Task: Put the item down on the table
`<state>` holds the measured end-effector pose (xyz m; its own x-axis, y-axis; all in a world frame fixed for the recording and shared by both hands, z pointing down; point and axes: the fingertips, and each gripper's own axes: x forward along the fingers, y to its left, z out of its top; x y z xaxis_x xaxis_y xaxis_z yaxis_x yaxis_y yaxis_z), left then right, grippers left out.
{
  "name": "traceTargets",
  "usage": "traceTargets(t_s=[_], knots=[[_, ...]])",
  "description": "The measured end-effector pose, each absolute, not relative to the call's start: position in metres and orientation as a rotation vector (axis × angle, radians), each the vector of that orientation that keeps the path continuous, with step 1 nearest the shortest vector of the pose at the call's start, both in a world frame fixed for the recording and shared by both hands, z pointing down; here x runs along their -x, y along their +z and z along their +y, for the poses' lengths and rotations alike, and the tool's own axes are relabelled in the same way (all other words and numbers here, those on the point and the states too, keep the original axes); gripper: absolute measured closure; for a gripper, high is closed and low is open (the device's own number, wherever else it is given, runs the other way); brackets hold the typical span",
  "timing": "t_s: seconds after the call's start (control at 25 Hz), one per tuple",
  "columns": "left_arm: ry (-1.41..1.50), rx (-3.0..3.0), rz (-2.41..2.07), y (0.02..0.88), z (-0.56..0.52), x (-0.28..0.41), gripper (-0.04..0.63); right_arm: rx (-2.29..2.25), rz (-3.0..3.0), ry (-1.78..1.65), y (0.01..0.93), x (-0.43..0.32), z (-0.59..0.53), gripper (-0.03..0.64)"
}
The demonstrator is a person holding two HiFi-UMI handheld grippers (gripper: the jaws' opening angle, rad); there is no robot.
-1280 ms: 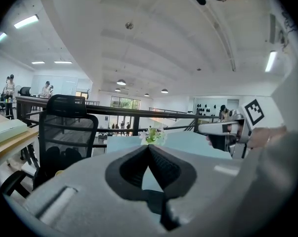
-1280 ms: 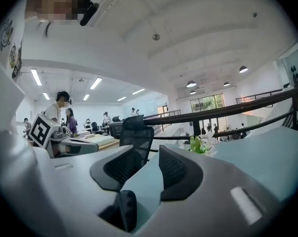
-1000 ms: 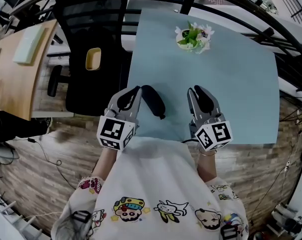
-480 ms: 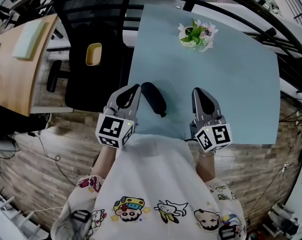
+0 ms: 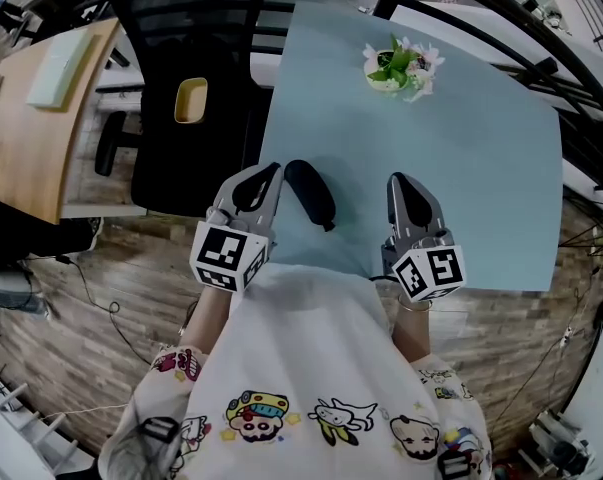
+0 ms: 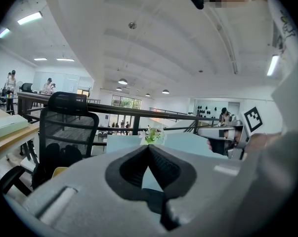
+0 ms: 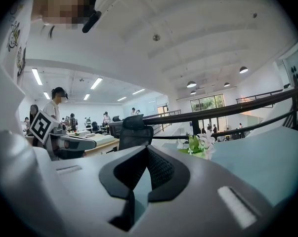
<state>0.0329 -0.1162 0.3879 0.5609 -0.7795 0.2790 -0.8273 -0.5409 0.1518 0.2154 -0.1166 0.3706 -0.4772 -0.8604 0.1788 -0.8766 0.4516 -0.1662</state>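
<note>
Left gripper [image 5: 270, 175] and right gripper [image 5: 400, 181] both closed, empty; black item [image 5: 309, 193] lies on table [image 5: 481, 168] just right of the left one, long axis near-far

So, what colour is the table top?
Pale blue; the table shows best in the head view.

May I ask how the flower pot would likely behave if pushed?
The flower pot looks low and squat, so it would probably slide on the smooth table rather than tip. It is small, so likely light. Its petals spread past the rim and would probably bend if touched.
</note>
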Motion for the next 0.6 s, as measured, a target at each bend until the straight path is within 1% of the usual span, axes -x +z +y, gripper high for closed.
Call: traceTargets(t_s=[0.6], knots=[[0.257,-2.519,-1.347,0.3898,-0.1172,-0.0304,0.595,-1.565,-2.657,0.442,0.3704,-0.2163,-0.1206,0.607]])
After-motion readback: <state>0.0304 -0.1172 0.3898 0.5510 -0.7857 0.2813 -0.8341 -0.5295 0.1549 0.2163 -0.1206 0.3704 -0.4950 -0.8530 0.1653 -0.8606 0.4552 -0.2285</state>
